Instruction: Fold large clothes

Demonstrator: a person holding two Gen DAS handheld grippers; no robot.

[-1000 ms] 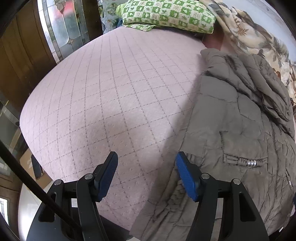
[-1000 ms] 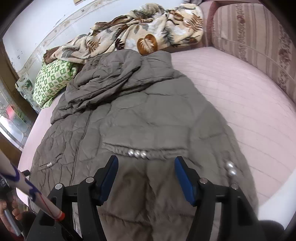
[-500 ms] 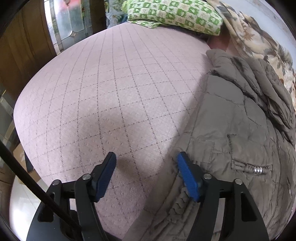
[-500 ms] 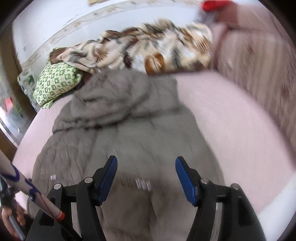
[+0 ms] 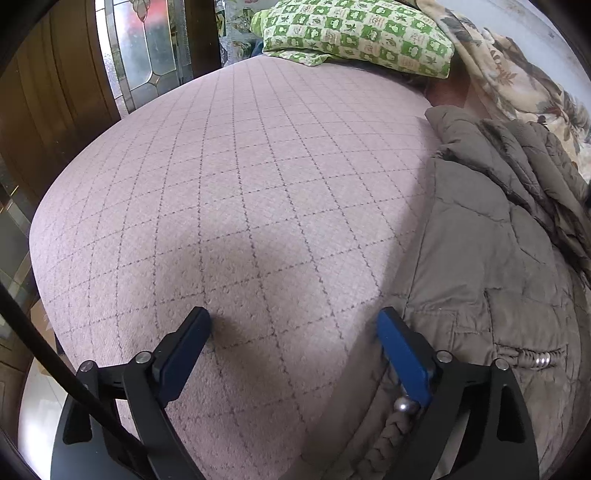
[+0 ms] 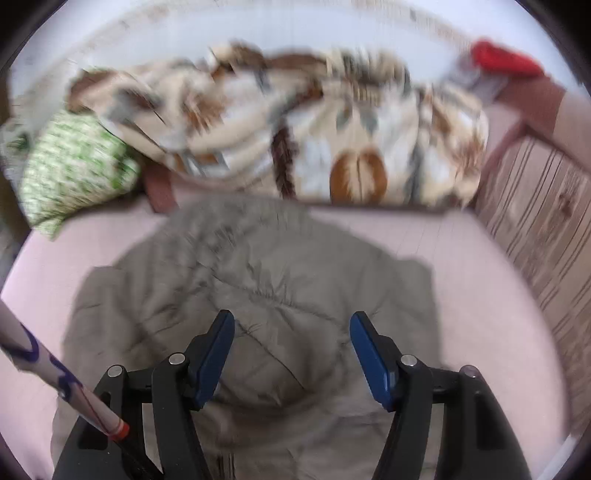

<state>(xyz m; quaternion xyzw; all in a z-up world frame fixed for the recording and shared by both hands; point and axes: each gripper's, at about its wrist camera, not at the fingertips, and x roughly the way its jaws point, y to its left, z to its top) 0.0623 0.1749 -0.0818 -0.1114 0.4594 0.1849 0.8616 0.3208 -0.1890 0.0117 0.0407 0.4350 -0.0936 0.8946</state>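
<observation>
Left wrist view: left gripper [image 5: 293,332] jaws opening, nothing between, right pad at hem edge of grey-brown quilted puffer coat [image 5: 491,266], which lies flat on pink quilted bed cover [image 5: 240,192]; earlier narrower. Right gripper [image 6: 291,332] apart, empty, swung up over coat toward hood; fold not begun

A pink quilted bed [image 5: 240,192] carries a grey-brown padded coat [image 5: 491,258], green checked pillow [image 5: 362,33] and leaf-patterned blanket [image 6: 332,140].
</observation>
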